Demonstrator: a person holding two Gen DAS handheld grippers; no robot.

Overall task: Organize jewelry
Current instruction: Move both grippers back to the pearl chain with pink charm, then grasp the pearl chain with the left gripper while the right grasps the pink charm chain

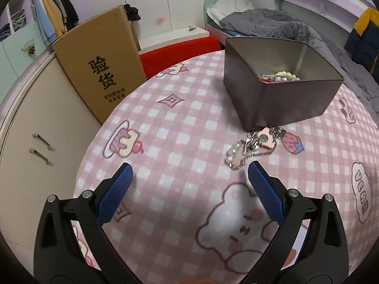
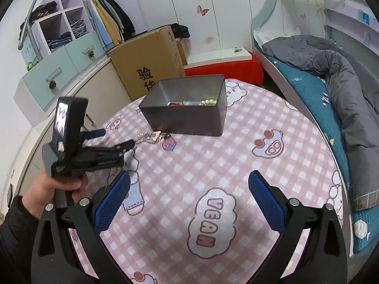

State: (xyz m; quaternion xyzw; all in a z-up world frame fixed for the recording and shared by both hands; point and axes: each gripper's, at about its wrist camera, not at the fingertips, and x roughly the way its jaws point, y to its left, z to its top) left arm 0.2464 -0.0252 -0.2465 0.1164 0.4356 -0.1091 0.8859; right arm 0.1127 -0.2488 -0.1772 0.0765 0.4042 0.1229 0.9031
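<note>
L gripper (image 1: 189,175) released w/ jaws wide, chain jewelry (image 1: 253,145) just beyond its right tip, touching near side of metal tin (image 1: 291,99), R gripper (image 2: 189,182) released over pink tablecloth (image 2: 236,156), beads inside tin.

You see a matt grey metal tin (image 1: 279,87) on a smooth, printed pink tablecloth (image 1: 180,118). Just in front of the tin lies a shiny metal chain (image 1: 251,151). Behind it stands a matt cardboard box (image 1: 99,66).
</note>
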